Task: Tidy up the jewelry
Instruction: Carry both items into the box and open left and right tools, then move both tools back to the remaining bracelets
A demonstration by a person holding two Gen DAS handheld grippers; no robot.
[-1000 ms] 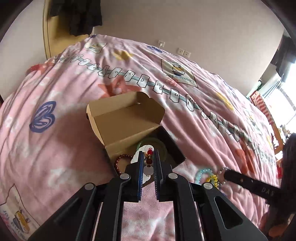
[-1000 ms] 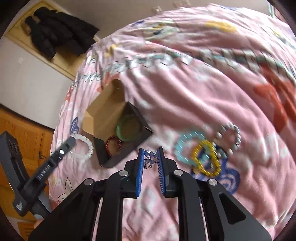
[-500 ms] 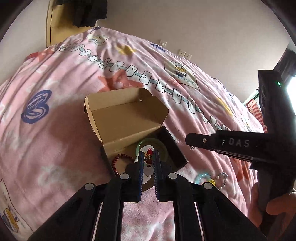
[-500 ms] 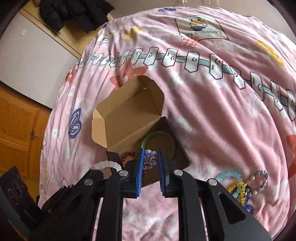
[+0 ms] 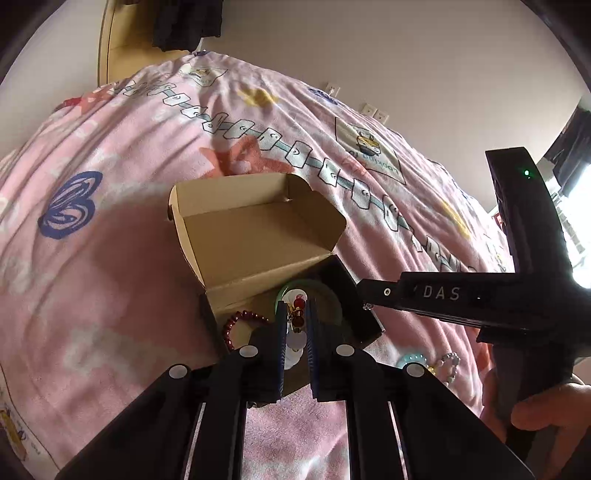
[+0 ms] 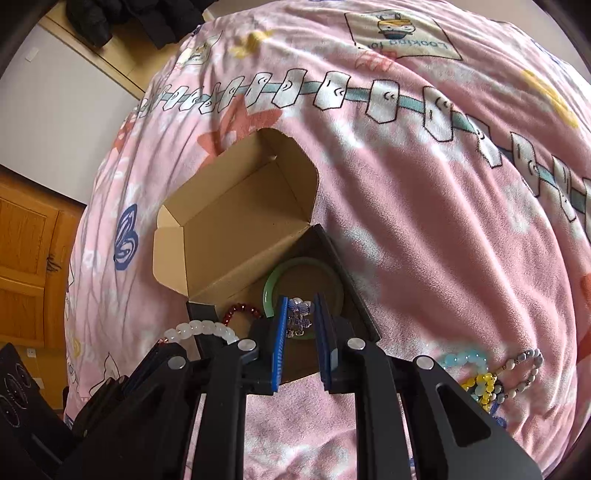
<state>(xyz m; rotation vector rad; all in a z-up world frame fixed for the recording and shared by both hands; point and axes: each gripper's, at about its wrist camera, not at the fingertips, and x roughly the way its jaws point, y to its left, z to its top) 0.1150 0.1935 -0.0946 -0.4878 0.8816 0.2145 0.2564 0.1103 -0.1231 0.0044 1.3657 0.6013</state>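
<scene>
An open cardboard box (image 5: 258,236) (image 6: 236,229) with dark outer walls sits on the pink bedspread. Inside lie a green bangle (image 5: 332,295) (image 6: 273,284) and a dark red bead bracelet (image 5: 236,321) (image 6: 240,309). My left gripper (image 5: 296,325) is shut on a white bead bracelet (image 5: 295,343) (image 6: 201,328) with red beads, over the box's front edge. My right gripper (image 6: 299,321) is shut on a small silver-blue trinket (image 6: 298,319), above the bangle. It enters the left wrist view from the right (image 5: 364,293).
Loose bracelets lie on the bedspread right of the box: light blue, yellow and grey-white beads (image 6: 491,373) (image 5: 436,363). A wooden cabinet (image 6: 26,251) stands at the far left. A dark coat (image 6: 122,18) hangs at the back.
My right gripper has moved left from the loose bracelets to above the box, carrying the trinket. My left gripper has stayed over the box front with the white bracelet.
</scene>
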